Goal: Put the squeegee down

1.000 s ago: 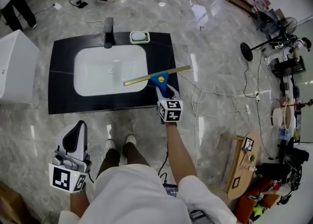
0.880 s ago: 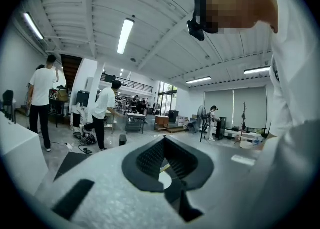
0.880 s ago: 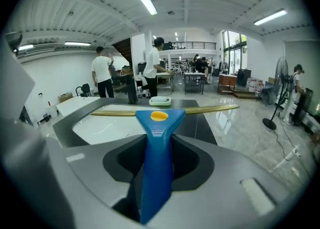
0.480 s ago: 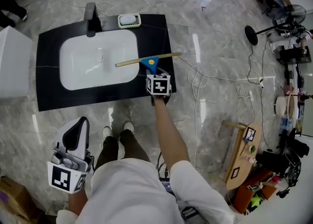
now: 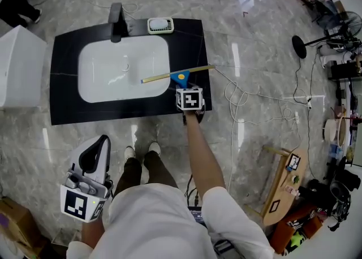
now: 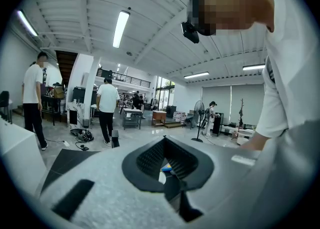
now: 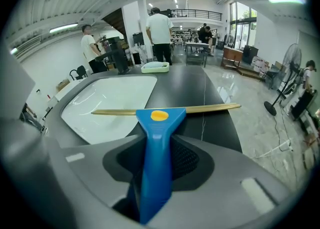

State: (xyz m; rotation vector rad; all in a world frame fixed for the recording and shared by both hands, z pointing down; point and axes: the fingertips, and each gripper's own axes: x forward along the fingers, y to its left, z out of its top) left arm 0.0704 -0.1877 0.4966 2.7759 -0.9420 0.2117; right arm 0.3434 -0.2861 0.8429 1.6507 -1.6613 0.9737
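Looking steeply down in the head view, a person (image 5: 153,224) in white stands before a black counter (image 5: 62,82) with a white sink (image 5: 113,77), in the upper left of the frame. A faucet (image 5: 116,17) and a small white tray (image 5: 160,25) sit along the counter's far edge. Just right of centre, the right gripper (image 5: 185,88) grasps the blue squeegee (image 5: 181,76). Its brass-coloured blade (image 5: 161,77) runs from above the sink's right rim to the counter's right edge. Whether the blade touches the counter cannot be told. The left gripper (image 5: 96,145) hangs at lower left, well apart from the counter, over the grey marble floor (image 5: 254,37). Loose cables (image 5: 237,99) lie on the floor at the right.

In the left gripper view, the jaws stand slightly parted with nothing between them. People (image 6: 106,103) stand in a bright hall beyond.

In the right gripper view, the jaws are clenched on the squeegee's blue handle (image 7: 156,163). The blade lies crosswise at mid-frame, over the sink and the counter.
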